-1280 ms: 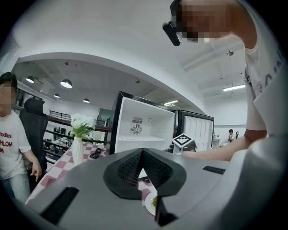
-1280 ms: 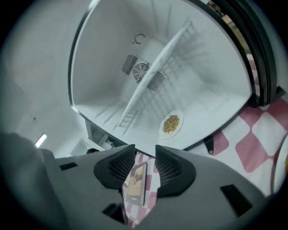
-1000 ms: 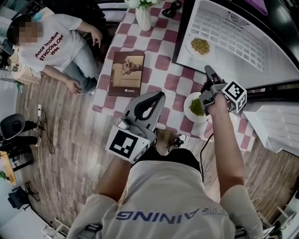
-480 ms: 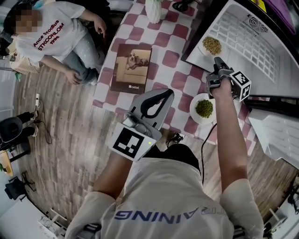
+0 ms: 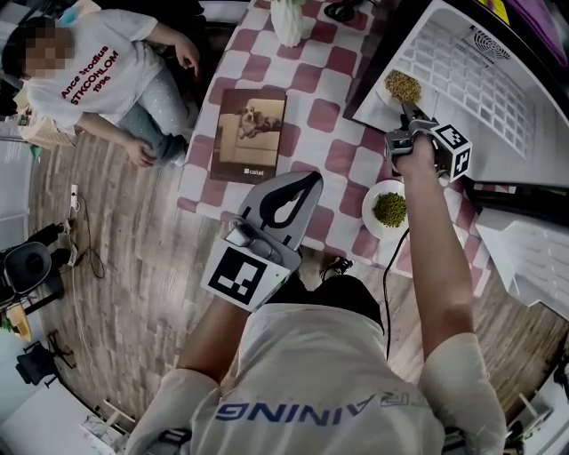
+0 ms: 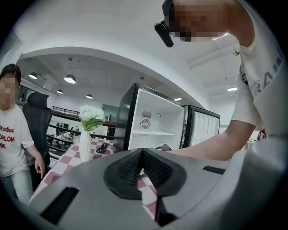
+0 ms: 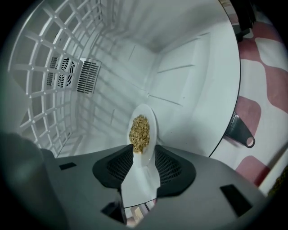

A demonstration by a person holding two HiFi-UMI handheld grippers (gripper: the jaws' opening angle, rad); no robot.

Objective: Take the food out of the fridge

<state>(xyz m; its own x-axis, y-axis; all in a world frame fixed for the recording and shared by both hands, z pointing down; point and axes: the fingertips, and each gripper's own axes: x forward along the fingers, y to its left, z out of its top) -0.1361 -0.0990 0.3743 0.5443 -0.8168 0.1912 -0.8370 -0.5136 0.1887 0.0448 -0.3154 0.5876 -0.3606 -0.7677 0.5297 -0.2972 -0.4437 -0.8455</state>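
now right claw [image 7: 144, 152] apart astride grain plate [image 7: 151, 116] rim inside fridge [image 7: 189, 90]; left claw [image 6: 143, 152] closed.

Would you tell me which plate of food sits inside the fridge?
The plate of tan grains, ahead of the right gripper; the plate of green food sits outside on the checkered tablecloth.

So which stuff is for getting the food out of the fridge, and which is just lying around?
For the job:
- fridge, door open
- grain plate, inside the fridge
- green food plate, out on the table
- right gripper, at the grain plate's rim

Just lying about:
- book
- vase
- cable
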